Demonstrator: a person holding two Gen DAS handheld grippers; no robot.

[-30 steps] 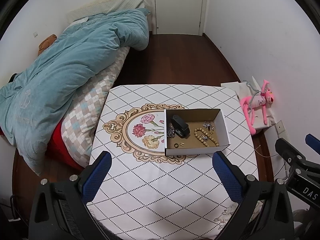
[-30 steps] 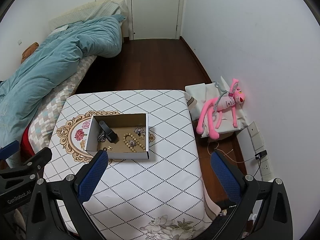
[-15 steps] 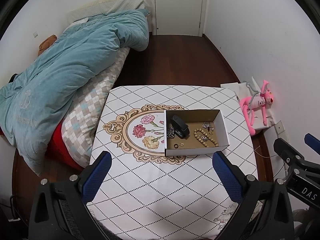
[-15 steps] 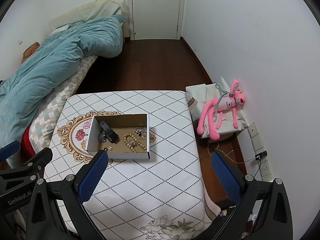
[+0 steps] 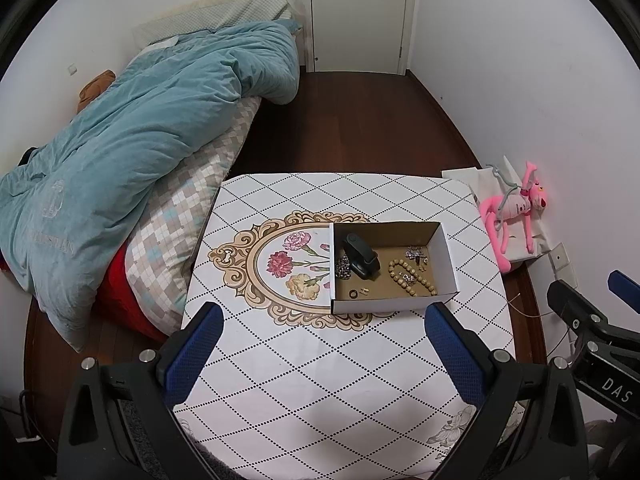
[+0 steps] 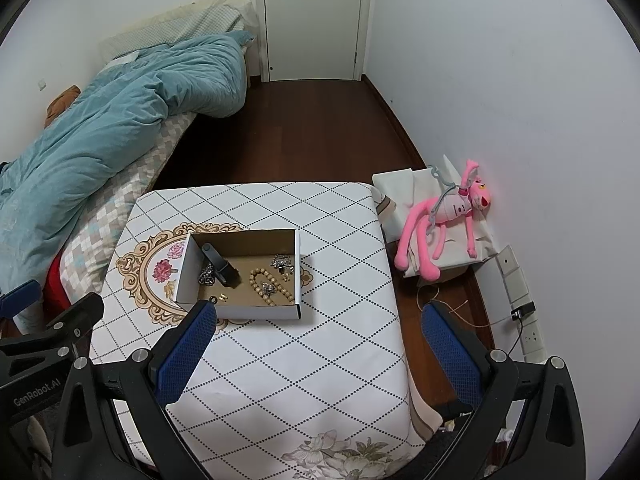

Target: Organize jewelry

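A shallow white cardboard box (image 5: 448, 254) (image 6: 184, 270) sits on the table with the diamond-pattern cloth (image 5: 320, 368) (image 6: 304, 360). Inside it lie a black watch-like band (image 5: 362, 256) (image 6: 220, 266), a beige bead bracelet (image 5: 412, 276) (image 6: 270, 286), a silver chain (image 5: 343, 268) (image 6: 206, 274), a silver trinket cluster (image 5: 416, 256) (image 6: 283, 262), a small dark ring (image 5: 353, 293) (image 6: 213, 299) and small gold pieces (image 5: 364, 290) (image 6: 223, 297). My left gripper (image 5: 324, 332) is open and empty, held above the table's near side. My right gripper (image 6: 316, 332) is open and empty, to the right of the left one.
A bed with a teal duvet (image 5: 132, 148) (image 6: 112, 120) runs along the left of the table. A pink plush toy (image 5: 516, 208) (image 6: 444, 216) lies on white cloth by the right wall. Wall sockets with a plug (image 6: 524, 312) are low on that wall. A white door (image 5: 360, 16) is at the far end.
Both views have shifted very slightly; the box and jewelry have not moved and both grippers stay open.
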